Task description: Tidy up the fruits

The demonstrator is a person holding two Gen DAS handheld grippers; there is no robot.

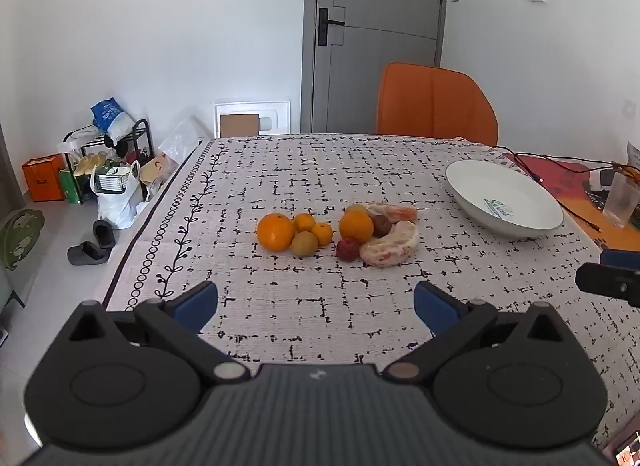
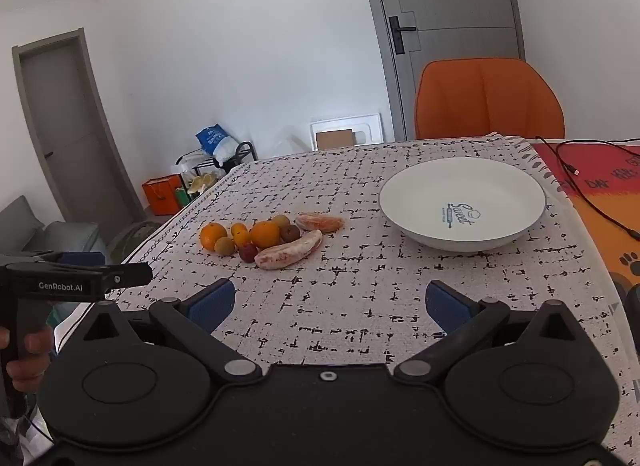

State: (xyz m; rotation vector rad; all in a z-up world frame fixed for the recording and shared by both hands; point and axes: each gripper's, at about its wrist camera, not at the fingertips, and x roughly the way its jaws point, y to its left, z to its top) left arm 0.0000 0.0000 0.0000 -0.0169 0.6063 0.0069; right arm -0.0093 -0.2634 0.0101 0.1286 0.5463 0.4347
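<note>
Left wrist view
Left gripper (image 1: 316, 308): jaws spread to full width, nothing between them, nothing touched; it hangs above the table (image 1: 280, 314) short of the fruit.
Fruit: a tight cluster mid-table, well ahead of the jaws.
Left group: big orange (image 1: 275, 231), two small oranges, a kiwi (image 1: 305, 244), all touching.
Right group: second orange (image 1: 356, 226), a dark round fruit, a red fruit (image 1: 347, 249).
Near pomelo piece (image 1: 390, 246): curved, long axis running from near left to far right, ends bent upward in the picture.
Far pomelo piece (image 1: 394, 213): long axis across the picture.
Plate (image 1: 504, 197): empty, right of the fruit, apart from it.

Right wrist view
Right gripper (image 2: 331, 306): jaws wide apart, holding nothing, above bare cloth.
Fruit: ahead and left of the jaws; near pomelo piece (image 2: 289, 250) slants from near left to far right.
Plate (image 2: 462, 201): ahead, slightly right.
Left gripper (image 2: 80, 280): at the left edge, level with the table edge; a hand (image 2: 28, 358) grips its handle.
</note>
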